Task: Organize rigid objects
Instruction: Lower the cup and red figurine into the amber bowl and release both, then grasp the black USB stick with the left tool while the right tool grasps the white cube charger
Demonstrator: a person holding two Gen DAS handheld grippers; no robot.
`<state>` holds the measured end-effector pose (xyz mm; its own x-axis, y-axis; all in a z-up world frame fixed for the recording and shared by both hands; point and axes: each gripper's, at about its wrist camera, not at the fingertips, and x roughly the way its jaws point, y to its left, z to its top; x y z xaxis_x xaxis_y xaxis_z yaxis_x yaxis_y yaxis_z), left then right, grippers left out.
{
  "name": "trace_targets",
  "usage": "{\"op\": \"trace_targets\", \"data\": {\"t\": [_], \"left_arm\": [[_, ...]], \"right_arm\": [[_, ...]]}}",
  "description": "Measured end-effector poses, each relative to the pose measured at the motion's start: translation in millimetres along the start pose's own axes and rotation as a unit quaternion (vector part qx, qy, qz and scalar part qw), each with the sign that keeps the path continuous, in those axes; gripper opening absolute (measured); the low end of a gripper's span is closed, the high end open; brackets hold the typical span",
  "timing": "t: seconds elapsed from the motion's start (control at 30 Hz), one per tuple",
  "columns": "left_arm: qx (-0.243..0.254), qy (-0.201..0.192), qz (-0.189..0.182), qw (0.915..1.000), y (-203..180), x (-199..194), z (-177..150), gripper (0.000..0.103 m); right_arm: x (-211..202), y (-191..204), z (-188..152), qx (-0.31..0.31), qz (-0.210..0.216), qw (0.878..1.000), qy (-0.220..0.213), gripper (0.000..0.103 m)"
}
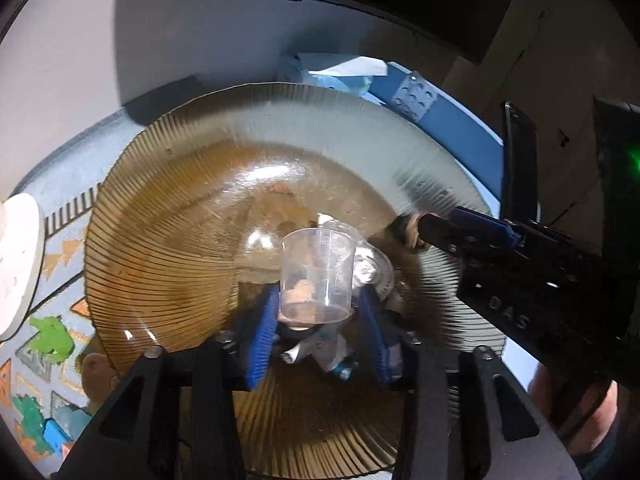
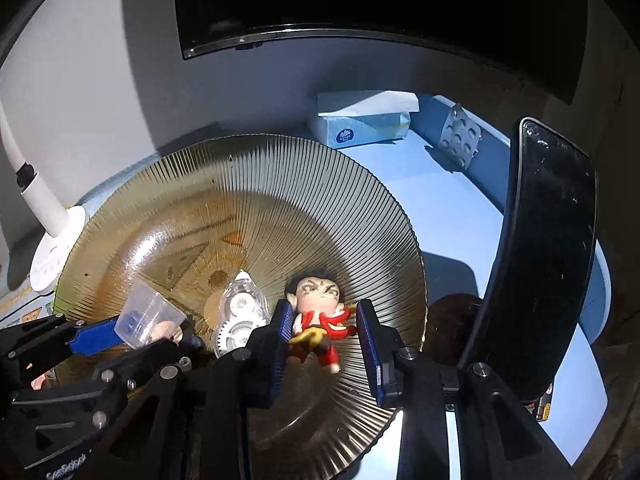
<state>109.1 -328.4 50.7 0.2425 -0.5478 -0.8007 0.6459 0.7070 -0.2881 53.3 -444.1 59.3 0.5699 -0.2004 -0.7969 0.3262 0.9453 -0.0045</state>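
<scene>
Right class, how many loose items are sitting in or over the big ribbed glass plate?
3. The clear measuring cup is gripped in the left claw, the correction tape dispenser lies mid-plate, and the red-clothed figurine sits between the right claw's fingers. Others may hide beneath the claws.

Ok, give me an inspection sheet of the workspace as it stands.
Surface: blue table, patterned mat at its left.
Job's things: ribbed glass plate holding figurine and tape dispenser; clear cup.
Clutter: tissue box, pill blister, phone.
Grippers: left gripper shut on the cup; right gripper open, straddling the figurine.
Cables: nothing seen.
Surroundings: wall, dark screen, white lamp.
</scene>
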Motion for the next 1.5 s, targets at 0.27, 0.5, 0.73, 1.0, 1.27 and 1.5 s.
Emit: {"op": "trace_targets", "data": {"t": [0.27, 0.5, 0.73, 1.0, 1.27, 1.5], "left_arm": [[-0.033, -0.014, -0.018, 0.9992, 18.5, -28.7, 4.6, 0.048], [-0.086, -0.090, -0.012, 0.9922, 56.5, -117.7, -6.9, 0.061], [-0.115, -0.178, 0.021, 0.9771, 90.5, -232.9, -50.9, 0.061], [-0.138, -0.254, 0.075, 0.9546, 128.1, -338.8, -112.2, 0.073], [-0.111, -0.204, 0.090, 0.9686, 154.3, -335.2, -151.8, 0.075], [-0.069, -0.096, 0.132, 0.9842, 166.9, -247.3, -169.9, 0.075]], "right_arm": [[-24.0, -16.8, 3.7, 0.032, 0.016, 0.999, -0.021, 0.040], [-77.5, -18.0, 1.9, 0.049, 0.032, 0.996, -0.064, 0.047], [-134.0, 12.0, -9.2, 0.023, 0.054, 0.993, -0.101, 0.050], [-190.7, 68.2, -23.2, -0.024, 0.114, 0.984, -0.138, 0.061], [-192.6, 140.3, -49.1, -0.105, 0.152, 0.976, -0.119, 0.061], [-148.8, 180.0, -83.2, -0.141, 0.163, 0.975, -0.061, 0.061]]}}
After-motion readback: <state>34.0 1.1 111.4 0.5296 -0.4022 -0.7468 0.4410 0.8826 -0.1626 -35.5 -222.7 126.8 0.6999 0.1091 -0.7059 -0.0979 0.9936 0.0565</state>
